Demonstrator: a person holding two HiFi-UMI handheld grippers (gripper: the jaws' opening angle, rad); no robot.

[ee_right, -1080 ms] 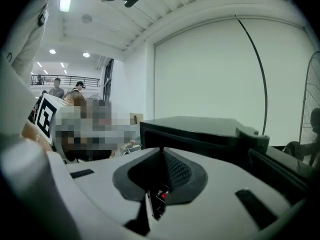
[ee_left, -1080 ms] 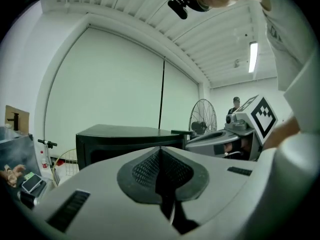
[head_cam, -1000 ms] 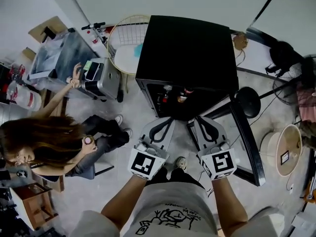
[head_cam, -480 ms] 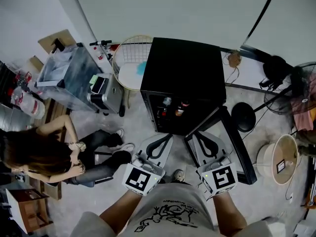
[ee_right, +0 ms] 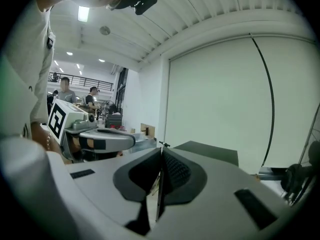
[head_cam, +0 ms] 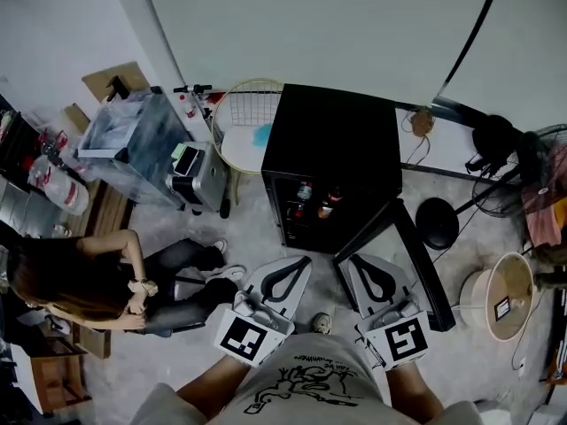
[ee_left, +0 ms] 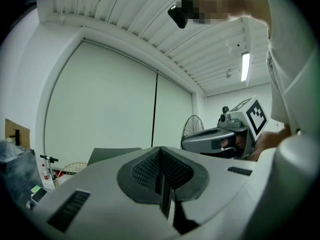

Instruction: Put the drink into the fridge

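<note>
Here, the left gripper [head_cam: 300,263] and right gripper [head_cam: 357,262] both have fingers pressed together, holding nothing.

1. The floor [head_cam: 255,230] is grey and hard.
2. A black fridge [head_cam: 332,144] stands on it, with its door [head_cam: 423,264] swung open to the right.
3. Bottles [head_cam: 306,191] stand upright side by side inside the fridge.
4. Left of the fridge stand a wire basket [head_cam: 241,112], a grey machine [head_cam: 202,177] and a clear bin [head_cam: 131,140].
5. To the right are a black stool [head_cam: 436,222] and a round tub [head_cam: 498,290].
6. At lower left a person [head_cam: 97,282] sits near a wooden crate [head_cam: 53,374].
</note>
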